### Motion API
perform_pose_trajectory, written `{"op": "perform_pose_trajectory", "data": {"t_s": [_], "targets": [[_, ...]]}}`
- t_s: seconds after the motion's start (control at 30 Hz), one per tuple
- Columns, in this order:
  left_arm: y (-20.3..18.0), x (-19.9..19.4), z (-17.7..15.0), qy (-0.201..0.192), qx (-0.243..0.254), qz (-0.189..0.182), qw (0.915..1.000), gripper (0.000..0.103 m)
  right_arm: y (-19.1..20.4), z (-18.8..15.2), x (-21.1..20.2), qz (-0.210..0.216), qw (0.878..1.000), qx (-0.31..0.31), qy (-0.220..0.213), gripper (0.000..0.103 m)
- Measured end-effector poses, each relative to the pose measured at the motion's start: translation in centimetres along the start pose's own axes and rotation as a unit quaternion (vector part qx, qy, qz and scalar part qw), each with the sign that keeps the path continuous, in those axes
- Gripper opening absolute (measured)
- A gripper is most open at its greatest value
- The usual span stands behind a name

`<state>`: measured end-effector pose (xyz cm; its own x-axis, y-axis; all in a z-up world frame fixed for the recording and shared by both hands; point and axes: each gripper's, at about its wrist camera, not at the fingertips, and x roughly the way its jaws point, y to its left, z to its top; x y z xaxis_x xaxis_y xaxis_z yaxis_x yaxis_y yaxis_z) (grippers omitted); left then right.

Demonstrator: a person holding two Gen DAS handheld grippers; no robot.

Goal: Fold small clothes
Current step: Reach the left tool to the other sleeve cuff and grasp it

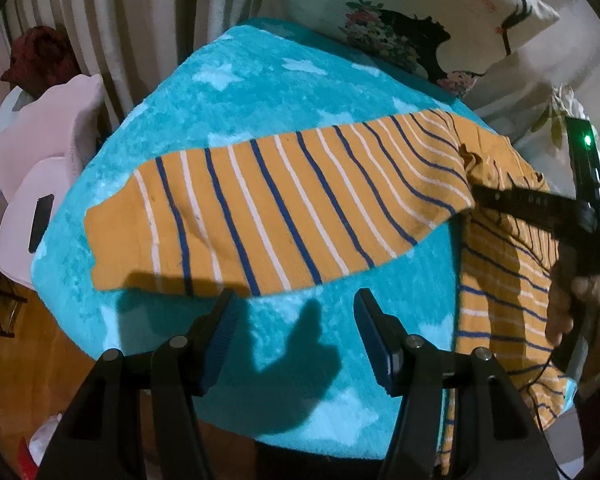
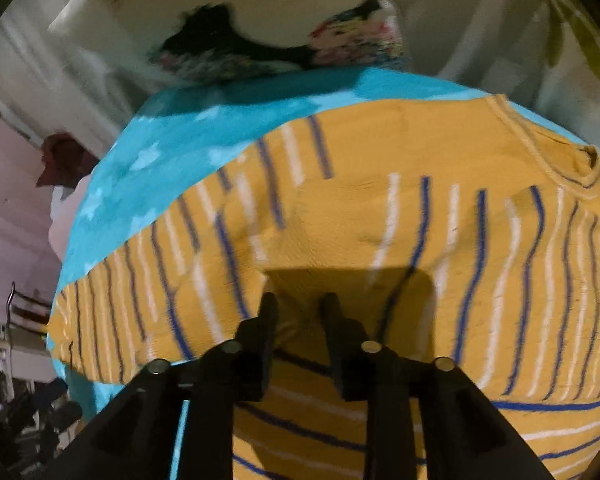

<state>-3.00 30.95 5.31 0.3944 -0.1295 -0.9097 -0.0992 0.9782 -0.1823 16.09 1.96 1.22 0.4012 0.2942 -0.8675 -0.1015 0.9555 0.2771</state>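
Note:
A small orange shirt with blue and white stripes [image 1: 260,216] lies on a turquoise star-patterned blanket [image 1: 260,92]. One long sleeve is stretched out to the left, and the body [image 1: 500,280] lies at the right, over the blanket's edge. My left gripper [image 1: 296,300] hovers open over bare blanket just below the sleeve, with nothing between its fingers. The right gripper [image 1: 484,196] reaches in from the right, near where the sleeve joins the body. In the right wrist view the right gripper [image 2: 300,304] stands over the shirt [image 2: 380,220] below the collar [image 2: 572,176], jaws slightly apart and no cloth pinched.
A floral pillow [image 1: 412,28] lies at the blanket's far edge. A pink chair [image 1: 40,168] stands to the left before striped curtains [image 1: 120,20]. Wooden floor [image 1: 28,352] shows beyond the blanket's left edge. A hand [image 1: 580,308] holds the right gripper.

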Motion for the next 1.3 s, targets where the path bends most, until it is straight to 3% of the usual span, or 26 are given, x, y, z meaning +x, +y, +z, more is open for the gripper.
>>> {"op": "perform_pose_trajectory", "data": {"t_s": [0.2, 0.37, 0.47, 0.63, 0.77, 0.9, 0.97, 1.07, 1.17, 1.3], "targets": [[2.2, 0.1, 1.2, -0.009, -0.019, 0.016, 0.9996, 0.059, 3.1, -1.5, 0.6, 0.031, 0.999, -0.027, 0.029, 0.029], [2.8, -0.4, 2.1, -0.019, -0.021, 0.014, 0.9995, 0.059, 2.6, -2.0, -1.9, 0.050, 0.999, -0.009, 0.004, 0.029], [1.8, -0.5, 2.5, -0.023, -0.007, 0.001, 0.9997, 0.059, -0.8, -2.6, -5.2, 0.049, 0.998, 0.037, -0.034, 0.029], [0.1, 0.0, 2.5, -0.025, -0.004, -0.003, 0.9997, 0.063, -10.6, -3.7, -9.8, -0.032, 0.989, 0.123, -0.079, 0.038], [0.5, 0.6, 2.1, -0.028, -0.016, 0.015, 0.9994, 0.065, -20.5, -5.2, -11.3, -0.097, 0.970, 0.210, -0.078, 0.038], [3.2, 0.6, 1.7, -0.022, -0.065, 0.040, 0.9969, 0.065, -29.0, -7.6, -13.3, -0.156, 0.944, 0.281, -0.072, 0.036], [4.8, 0.3, 1.5, -0.025, -0.088, 0.054, 0.9944, 0.067, -31.0, -8.7, -14.9, -0.148, 0.939, 0.299, -0.087, 0.036], [7.0, 0.2, 0.9, -0.025, -0.119, 0.079, 0.9895, 0.069, -31.7, -9.4, -16.3, -0.190, 0.934, 0.292, -0.083, 0.042], [8.6, 0.6, 0.3, -0.016, -0.145, 0.077, 0.9863, 0.069, -31.2, -10.4, -17.7, -0.167, 0.939, 0.287, -0.095, 0.042], [9.0, 1.7, 0.1, -0.005, -0.160, 0.057, 0.9854, 0.070, -27.0, -10.8, -17.9, -0.139, 0.949, 0.261, -0.111, 0.042]]}}
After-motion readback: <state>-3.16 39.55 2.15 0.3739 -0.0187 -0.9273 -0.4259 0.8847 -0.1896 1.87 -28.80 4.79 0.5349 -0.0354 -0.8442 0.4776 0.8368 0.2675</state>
